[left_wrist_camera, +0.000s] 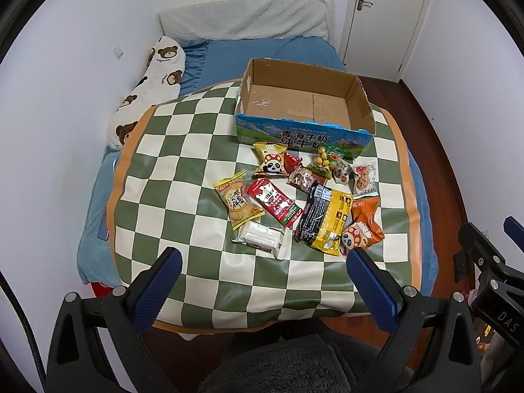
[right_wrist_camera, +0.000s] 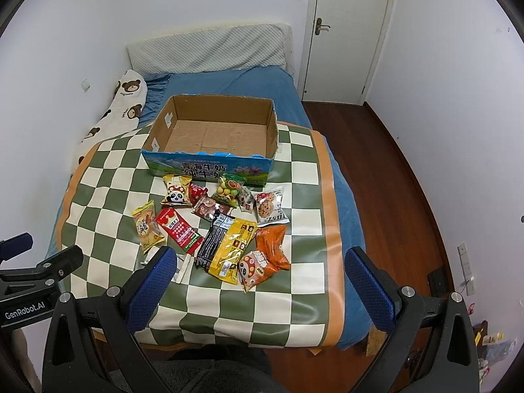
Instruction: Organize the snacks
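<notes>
An empty open cardboard box [left_wrist_camera: 360, 98] [right_wrist_camera: 271, 124] with a blue printed front stands on a green-and-cream checked mat [left_wrist_camera: 183, 150] [right_wrist_camera: 108, 163]. In front of it lie several snack packets: a yellow panda bag [left_wrist_camera: 270, 160] [right_wrist_camera: 177, 191], a red packet [left_wrist_camera: 273, 201] [right_wrist_camera: 180, 229], a black-and-yellow bag [left_wrist_camera: 324, 217] [right_wrist_camera: 227, 245], an orange bag [left_wrist_camera: 365, 226] [right_wrist_camera: 265, 255], a white wrapped bar [left_wrist_camera: 260, 239], a cookie packet [left_wrist_camera: 363, 180] [right_wrist_camera: 270, 208]. My left gripper [left_wrist_camera: 263, 263] is open above the mat's near edge, empty. My right gripper [right_wrist_camera: 260, 262] is open, empty.
The mat lies on a bed with a blue sheet [left_wrist_camera: 294, 46] [right_wrist_camera: 229, 83], a bear-print pillow [left_wrist_camera: 147, 95] [right_wrist_camera: 114, 111] at its left and a wall beyond. A white door [right_wrist_camera: 347, 32] and wooden floor [right_wrist_camera: 376, 177] are to the right.
</notes>
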Tool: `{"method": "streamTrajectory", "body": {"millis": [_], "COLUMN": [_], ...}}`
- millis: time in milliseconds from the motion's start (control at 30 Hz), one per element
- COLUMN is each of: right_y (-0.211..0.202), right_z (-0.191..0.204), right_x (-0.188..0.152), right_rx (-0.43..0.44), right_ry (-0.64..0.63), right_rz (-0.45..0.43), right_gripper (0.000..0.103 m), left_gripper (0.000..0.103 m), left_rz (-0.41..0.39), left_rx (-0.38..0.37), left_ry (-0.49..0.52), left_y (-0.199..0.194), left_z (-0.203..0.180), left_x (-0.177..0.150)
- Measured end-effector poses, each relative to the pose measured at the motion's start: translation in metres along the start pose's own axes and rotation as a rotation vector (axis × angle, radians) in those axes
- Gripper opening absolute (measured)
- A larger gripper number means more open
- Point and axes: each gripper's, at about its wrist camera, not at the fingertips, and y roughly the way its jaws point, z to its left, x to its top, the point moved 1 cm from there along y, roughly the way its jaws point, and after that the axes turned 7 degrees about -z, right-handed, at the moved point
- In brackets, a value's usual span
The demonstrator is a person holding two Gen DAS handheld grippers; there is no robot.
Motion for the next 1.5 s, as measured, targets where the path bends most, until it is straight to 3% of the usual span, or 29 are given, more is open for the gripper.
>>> {"method": "streamTrajectory", "body": {"millis": [1500], "right_y": [-0.006], "right_z": [0.004], "right_x": [0.004], "right_rx": [0.008], "right_ry": [0.011], "right_rz": [-0.008], "right_gripper": [0.103], "left_gripper": [0.103], "left_rz": [-0.032], "left_rx": [0.018], "left_ry": [0.009], "left_y": [-0.010], "left_z": [0.004], "left_x": [0.004]}}
